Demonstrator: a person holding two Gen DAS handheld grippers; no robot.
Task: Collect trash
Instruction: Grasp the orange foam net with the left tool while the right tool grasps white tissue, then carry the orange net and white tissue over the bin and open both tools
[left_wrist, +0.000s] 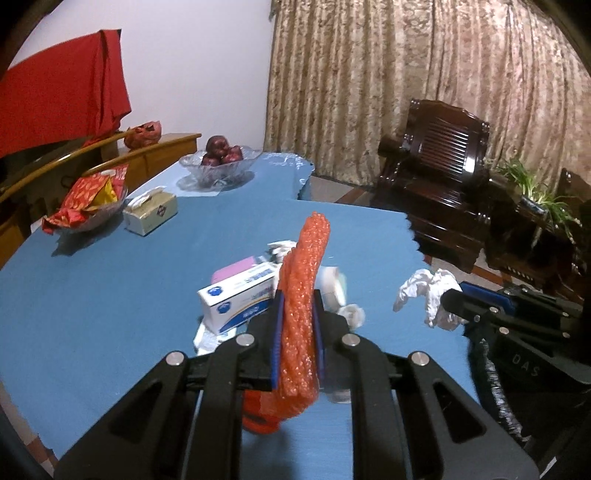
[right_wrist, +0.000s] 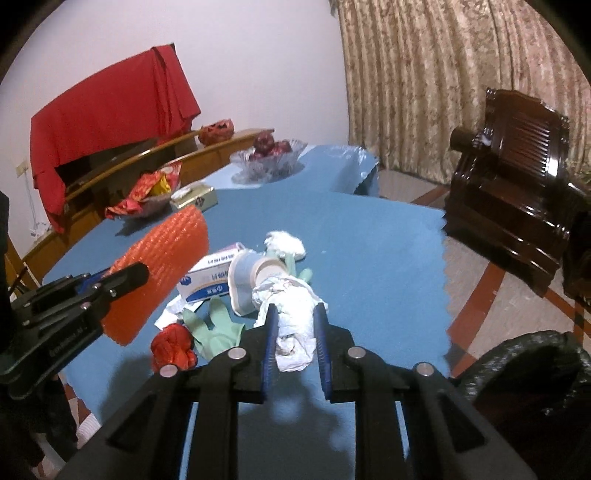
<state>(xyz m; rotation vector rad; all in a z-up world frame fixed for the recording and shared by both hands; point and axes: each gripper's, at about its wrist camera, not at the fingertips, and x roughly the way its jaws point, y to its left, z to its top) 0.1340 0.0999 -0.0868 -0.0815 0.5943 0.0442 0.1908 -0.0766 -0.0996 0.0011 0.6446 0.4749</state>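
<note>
- The left gripper is clenched on an orange foam net, which stands up between its blue pads and is lifted clear of the blue table cover
- The right gripper is clenched on a crumpled white tissue, also held above the table
- More trash lies on the cover just beyond both grippers: a white and blue box, a roll of tape, a pale green glove, a red wad and another white tissue ball
- At the far left of the table sit a tissue box, a bowl of red snack packets and a glass bowl of apples
- A black bin bag is at the near right, beside the table
- A dark wooden armchair stands at the far right before the curtain
</note>
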